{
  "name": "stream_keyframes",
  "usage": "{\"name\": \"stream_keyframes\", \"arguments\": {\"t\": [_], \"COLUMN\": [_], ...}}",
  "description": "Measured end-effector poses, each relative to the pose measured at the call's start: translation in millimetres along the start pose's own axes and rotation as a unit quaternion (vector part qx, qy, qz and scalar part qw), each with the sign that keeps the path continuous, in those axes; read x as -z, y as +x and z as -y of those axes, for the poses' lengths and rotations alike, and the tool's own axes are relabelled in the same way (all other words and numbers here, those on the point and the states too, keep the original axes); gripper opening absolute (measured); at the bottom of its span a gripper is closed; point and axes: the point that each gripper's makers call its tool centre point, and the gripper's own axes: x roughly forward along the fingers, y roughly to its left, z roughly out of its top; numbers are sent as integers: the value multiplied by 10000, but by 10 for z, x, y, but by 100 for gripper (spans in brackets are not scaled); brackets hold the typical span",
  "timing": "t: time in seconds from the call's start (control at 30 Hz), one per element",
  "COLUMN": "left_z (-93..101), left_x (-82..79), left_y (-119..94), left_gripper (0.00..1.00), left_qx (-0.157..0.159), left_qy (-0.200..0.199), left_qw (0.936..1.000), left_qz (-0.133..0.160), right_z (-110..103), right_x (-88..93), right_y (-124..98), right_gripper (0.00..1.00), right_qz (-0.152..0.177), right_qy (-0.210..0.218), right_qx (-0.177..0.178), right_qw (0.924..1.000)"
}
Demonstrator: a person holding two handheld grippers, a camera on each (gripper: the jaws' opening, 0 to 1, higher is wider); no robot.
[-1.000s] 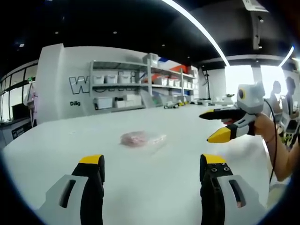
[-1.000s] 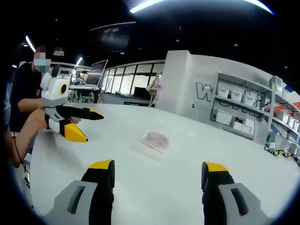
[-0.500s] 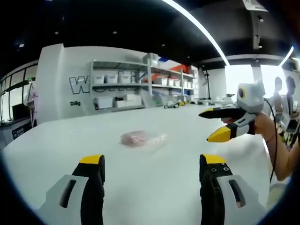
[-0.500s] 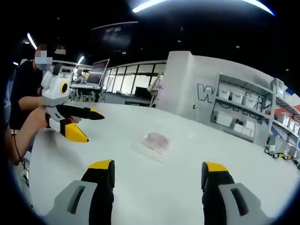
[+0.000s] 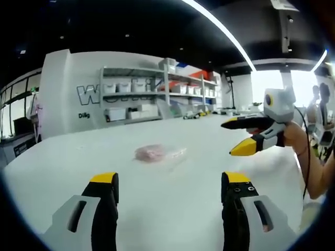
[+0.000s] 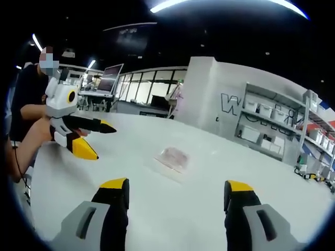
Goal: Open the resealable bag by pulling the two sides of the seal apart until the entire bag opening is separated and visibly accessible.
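A clear resealable bag with pinkish contents lies flat on the white table, well ahead of both grippers; in the right gripper view the bag sits mid-table. My left gripper hovers over the near table with its yellow-tipped jaws wide apart, holding nothing. My right gripper is likewise open and holding nothing. The right gripper enters the left gripper view from the right, raised above the table. The left gripper appears at the left of the right gripper view, held in a person's hand.
Shelving with white bins lines the far wall behind the table. A person stands at the table's left edge in the right gripper view. Desks with monitors stand farther back. Other people are at the far right.
The right gripper has lifted slightly and edged left in the left gripper view. The bag has not moved, and both pairs of jaws stay apart.
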Motion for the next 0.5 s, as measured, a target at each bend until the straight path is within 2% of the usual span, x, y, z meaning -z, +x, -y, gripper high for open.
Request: {"name": "stream_keyframes", "arguments": {"t": [0.23,0.5], "left_z": [-12,-6], "left_x": [4,4], "left_y": [-4,-2], "left_gripper": [80,80], "left_qx": [-16,-5], "left_qy": [14,9], "left_qw": [10000,10000], "left_qz": [-14,-15], "right_z": [16,-2], "right_x": [35,8], "right_y": [18,36], "right_gripper": [70,70], "right_qz": [-116,-50], "right_qy": [-17,-21], "right_qx": [6,-45], "right_qw": [9999,10000]}}
